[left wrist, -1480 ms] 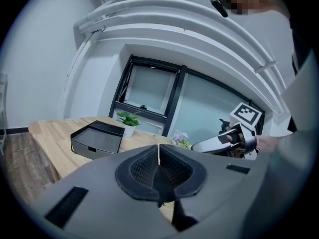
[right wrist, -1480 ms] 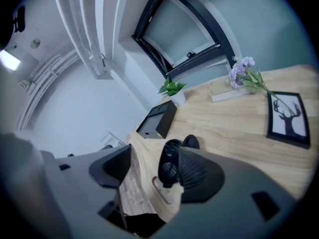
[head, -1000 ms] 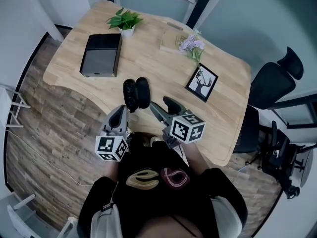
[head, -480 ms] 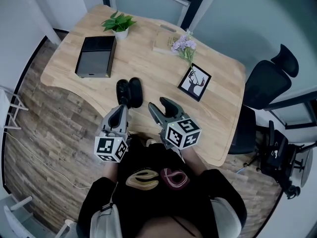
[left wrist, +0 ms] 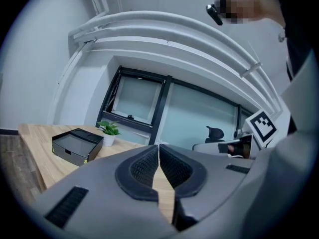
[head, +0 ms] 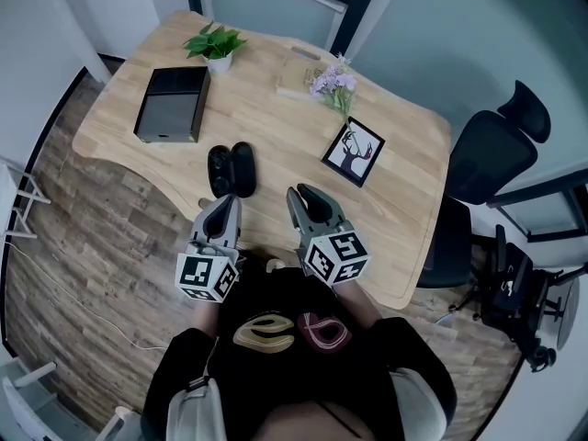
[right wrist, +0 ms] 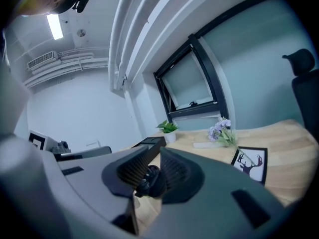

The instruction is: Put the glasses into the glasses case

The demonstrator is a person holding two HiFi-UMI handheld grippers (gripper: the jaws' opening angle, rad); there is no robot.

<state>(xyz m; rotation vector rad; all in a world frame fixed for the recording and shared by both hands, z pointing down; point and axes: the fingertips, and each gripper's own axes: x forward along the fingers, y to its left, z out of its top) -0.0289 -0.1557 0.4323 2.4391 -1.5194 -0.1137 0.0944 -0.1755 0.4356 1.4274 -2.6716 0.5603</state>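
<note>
Nearest me my left gripper (head: 224,207) is pressed shut and empty, my right gripper (head: 305,194) has just been closing to a slit on nothing, and beyond them the glasses (head: 219,166) seem to lie in the open glasses case (head: 243,169), so I judge that folding it shut comes next.

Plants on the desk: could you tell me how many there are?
2: a green potted plant by the black box, and purple flowers beyond the deer picture.
</note>
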